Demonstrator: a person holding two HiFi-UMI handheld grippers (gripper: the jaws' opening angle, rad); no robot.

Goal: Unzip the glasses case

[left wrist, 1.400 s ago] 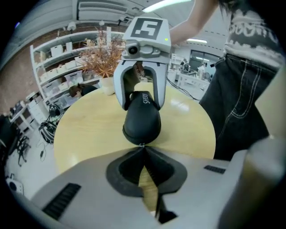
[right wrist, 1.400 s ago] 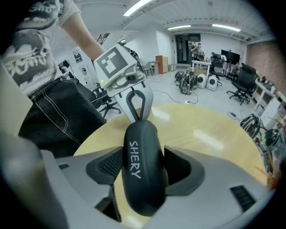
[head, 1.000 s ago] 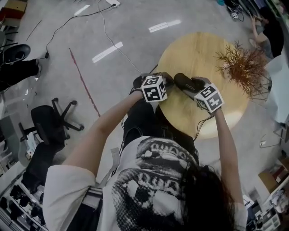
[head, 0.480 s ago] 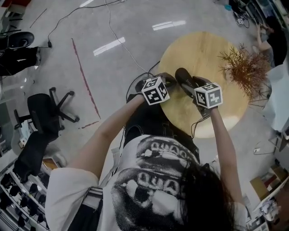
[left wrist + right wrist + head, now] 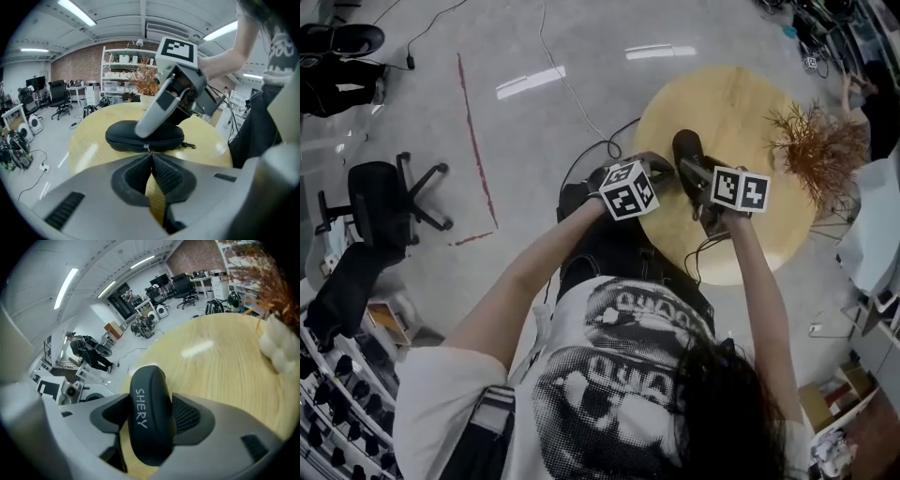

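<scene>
Status at that frame: the glasses case [image 5: 123, 135] sat flat on the round wooden worktop [image 5: 741, 94], close to its left edge on our side. It was a black, rounded shell with "SHERY" printed in white on top.

The right tongs [image 5: 152, 414] were clamped on the case. The right gripper view showed one end of the shell wedged between both ribbed pads [image 5: 187, 414]. From the left gripper view, that gripper came down on the case from above and to the right, tilted, with its marker cube on top.

The left tongs [image 5: 151, 158] were clenched, pads pressed together with no gap. Their tips sat right at the zipper pull [image 5: 147, 148], which hung from the seam at the middle of the side facing us. We couldn't tell whether the pull was actually pinched or just touching the tips.

The zip seam looked closed along the whole visible side. A small black clip [image 5: 189, 145] stuck out at the right end of the case and lay on the worktop.

A dried brown plant [image 5: 817, 150] stood at the worktop's right edge, well apart from the case. Cables [image 5: 581, 103] ran across the floor past the left edge. An office chair [image 5: 389, 202] stood further left.
</scene>
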